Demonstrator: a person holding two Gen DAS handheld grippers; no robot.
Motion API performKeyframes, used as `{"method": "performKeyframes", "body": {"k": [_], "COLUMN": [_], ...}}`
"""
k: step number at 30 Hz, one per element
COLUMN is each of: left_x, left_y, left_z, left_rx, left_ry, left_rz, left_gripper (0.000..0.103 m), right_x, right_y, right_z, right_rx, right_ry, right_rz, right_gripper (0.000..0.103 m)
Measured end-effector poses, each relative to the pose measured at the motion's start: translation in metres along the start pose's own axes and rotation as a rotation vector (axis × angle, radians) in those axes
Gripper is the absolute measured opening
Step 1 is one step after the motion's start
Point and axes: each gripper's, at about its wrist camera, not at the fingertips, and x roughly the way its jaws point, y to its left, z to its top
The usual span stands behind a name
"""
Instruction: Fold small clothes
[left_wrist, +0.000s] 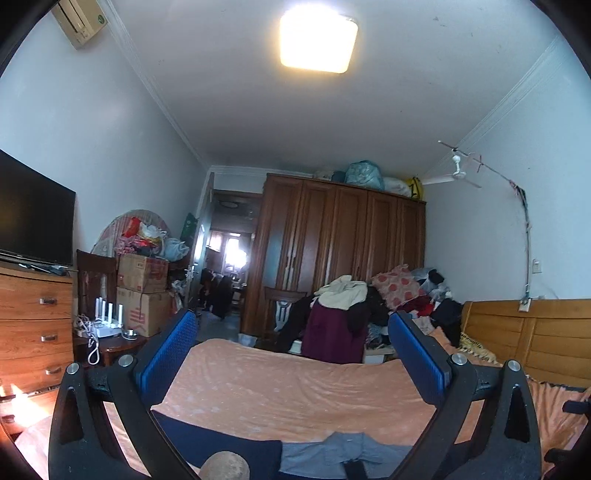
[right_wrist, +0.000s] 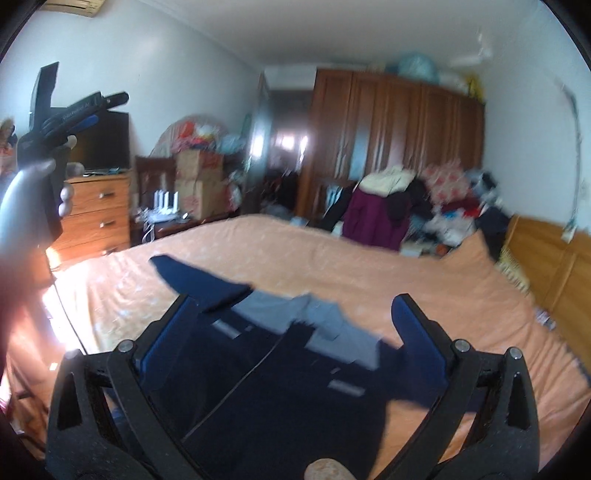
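Black plastic frames on both grippers, left gripper (left_wrist: 291, 328) and right gripper (right_wrist: 291, 317) alike. Ribbed blue pads (left_wrist: 168, 350) lining the inner faces of the fingers. Round silver screws (left_wrist: 125, 360) at the linkage joints, triangular cutouts in the outer arms. Faint white lettering along the left gripper's black body in the right wrist view, unreadable. Grey sleeve (right_wrist: 14, 206) behind it.

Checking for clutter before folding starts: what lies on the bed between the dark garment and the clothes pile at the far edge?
Only bare orange bedsheet between the dark garment and the clothes pile, per the right wrist view.
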Motion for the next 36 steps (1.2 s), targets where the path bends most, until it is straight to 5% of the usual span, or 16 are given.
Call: {"method": "performKeyframes", "body": {"k": [2, 6, 8, 12, 14, 17, 20, 24, 30, 36], "left_x": [0.007, 0.029, 0.030, 0.015, 0.011, 0.014, 0.049, 0.100, 0.167, 0.213], "left_y": [0.014, 0.072, 0.083, 0.058, 0.061, 0.088, 0.059, -0.016, -0.071, -0.104], "left_z": [-0.014, -0.036, -0.033, -0.002, 0.014, 0.016, -0.018, -0.113, -0.269, -0.377], "left_rx": [-0.049, -0.443, -0.413, -0.183, -0.194, -0.400, -0.262, 0.005, 0.011, -0.002], "left_ry": [0.011, 0.040, -0.014, -0.227, -0.302, -0.325, -0.167, 0.188, 0.570, 0.756], "left_rz": [0.028, -0.135, -0.011, 0.298, 0.382, 0.242, 0.178, -0.038, -0.090, -0.078], "left_gripper": [0.103, 0.103, 0.103, 0.103, 0.103, 0.103, 0.103, 0.103, 0.103, 0.103], "right_x": [0.021, 0.044, 0.053, 0.067, 0.079, 0.090, 0.093, 0.094, 0.082, 0.039], "right_y": [0.002, 0.009, 0.012, 0.023, 0.035, 0.045, 0.025, -0.035, -0.210, -0.429], "right_z": [-0.012, -0.028, -0.030, -0.024, -0.022, -0.019, -0.030, -0.065, -0.142, -0.207], "right_rx": [0.078, 0.117, 0.118, 0.127, 0.125, 0.134, 0.173, 0.128, 0.396, 0.817], "right_ry": [0.079, 0.159, 0.174, 0.194, 0.197, 0.200, 0.241, 0.343, 0.522, 0.530], "right_rz": [0.056, 0.074, 0.077, 0.111, 0.143, 0.209, 0.220, 0.035, -0.194, -0.426], "right_gripper": [0.103, 0.103, 0.103, 0.103, 0.103, 0.103, 0.103, 0.103, 0.103, 0.103]}}
